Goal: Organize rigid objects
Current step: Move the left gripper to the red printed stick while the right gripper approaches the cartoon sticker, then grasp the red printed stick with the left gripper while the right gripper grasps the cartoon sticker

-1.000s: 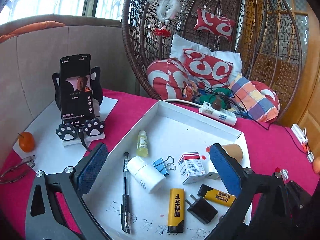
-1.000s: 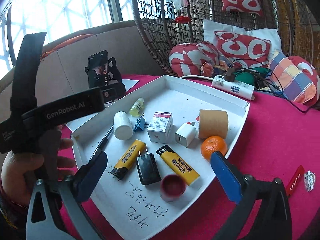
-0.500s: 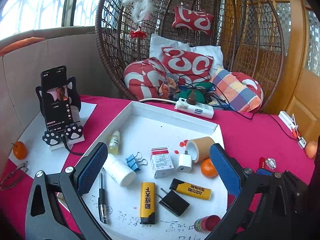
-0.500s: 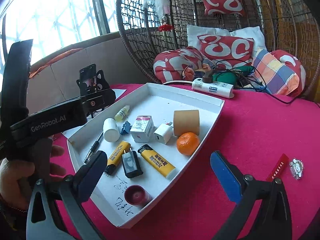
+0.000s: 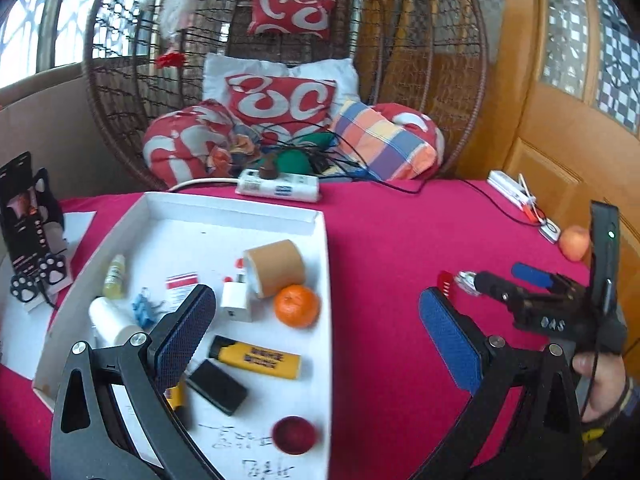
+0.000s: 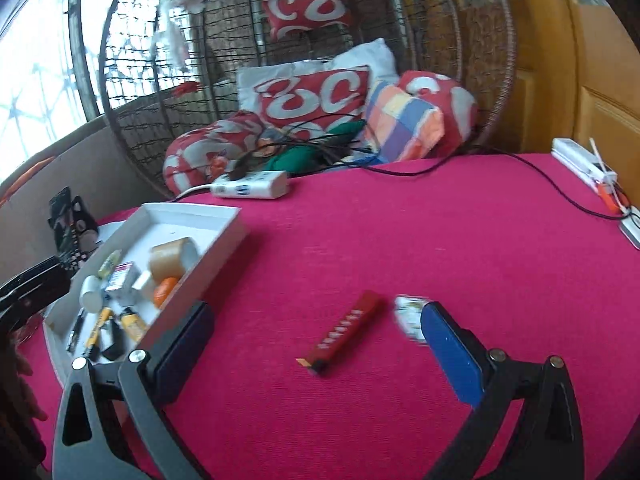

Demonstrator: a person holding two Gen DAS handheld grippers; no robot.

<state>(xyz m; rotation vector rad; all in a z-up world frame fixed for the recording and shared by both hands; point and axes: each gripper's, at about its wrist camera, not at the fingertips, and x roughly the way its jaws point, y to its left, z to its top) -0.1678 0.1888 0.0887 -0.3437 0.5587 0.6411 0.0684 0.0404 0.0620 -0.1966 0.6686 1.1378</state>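
My right gripper point(image 6: 316, 354) has its jaws spread wide with nothing held. Between them, on the magenta cloth-covered surface point(image 6: 400, 248), lies the flat red rectangular packet point(image 6: 345, 333), slanted, its pale lettering too blurred for me to read. Just beside the packet, partly behind my blue right pad, sits a small white charm point(image 6: 408, 314), smeared by motion. The white shallow cardboard tray point(image 6: 208, 258) is well apart from the packet, off past my left pad.

My left gripper point(image 5: 316, 334) also has its jaws wide and empty, hanging over the tray's point(image 5: 326, 280) near corner. Under its left pad I see a yellow lighter with black print point(image 5: 258, 357), unreadable, and a black plug adapter point(image 5: 218, 386) touching it. Beyond those in the tray sit an orange mandarin point(image 5: 297, 306), a brown roll of tape point(image 5: 276, 266) lying on its side, a white cube charger point(image 5: 236, 300), a red-and-white small box point(image 5: 180, 286), a blue binder clip point(image 5: 144, 310), a white cylindrical bottle point(image 5: 108, 318) and a small yellow dropper bottle point(image 5: 114, 276). A red round cap point(image 5: 294, 434) sits near the tray's front edge beside handwritten characters I cannot make out.

From the left view, the other gripper point(image 5: 496, 280) reaches low over the surface toward the packet, gripped by a hand point(image 5: 600, 384) at the right edge. A white power strip point(image 5: 278, 188) lies behind the tray.
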